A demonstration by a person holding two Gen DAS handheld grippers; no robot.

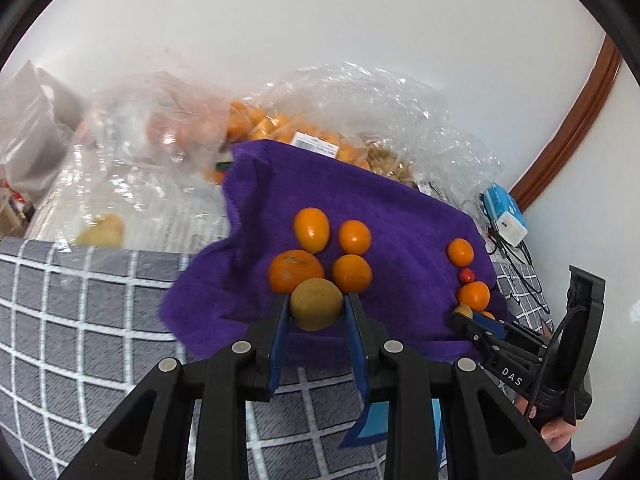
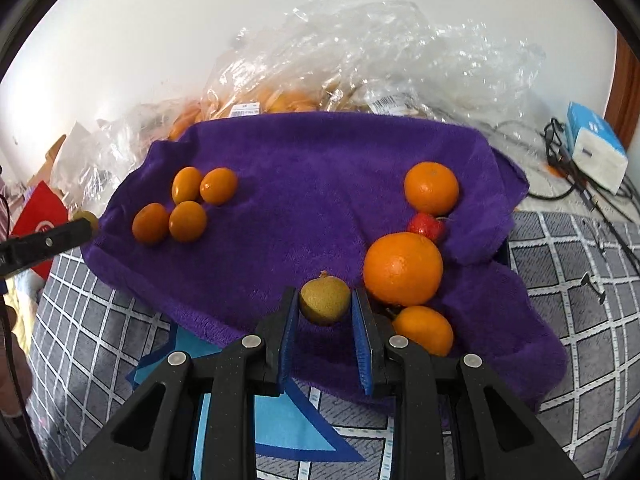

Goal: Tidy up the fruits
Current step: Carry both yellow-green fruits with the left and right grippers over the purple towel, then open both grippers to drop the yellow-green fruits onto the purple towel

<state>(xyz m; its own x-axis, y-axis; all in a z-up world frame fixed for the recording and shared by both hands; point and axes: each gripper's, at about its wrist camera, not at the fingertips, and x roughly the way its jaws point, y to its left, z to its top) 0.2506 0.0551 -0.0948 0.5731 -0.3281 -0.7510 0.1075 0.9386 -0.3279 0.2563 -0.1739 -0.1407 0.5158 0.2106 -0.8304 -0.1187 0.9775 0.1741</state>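
Carrying step: your left gripper and right gripper each clamp a brownish-green round fruit above the purple fleece towel; next, judge which cluster each joins and lower it gently.

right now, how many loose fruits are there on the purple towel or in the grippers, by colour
orange fruits: 7
brownish-green fruits, one in the left gripper, one in the right gripper: 2
red fruit: 1
total: 10
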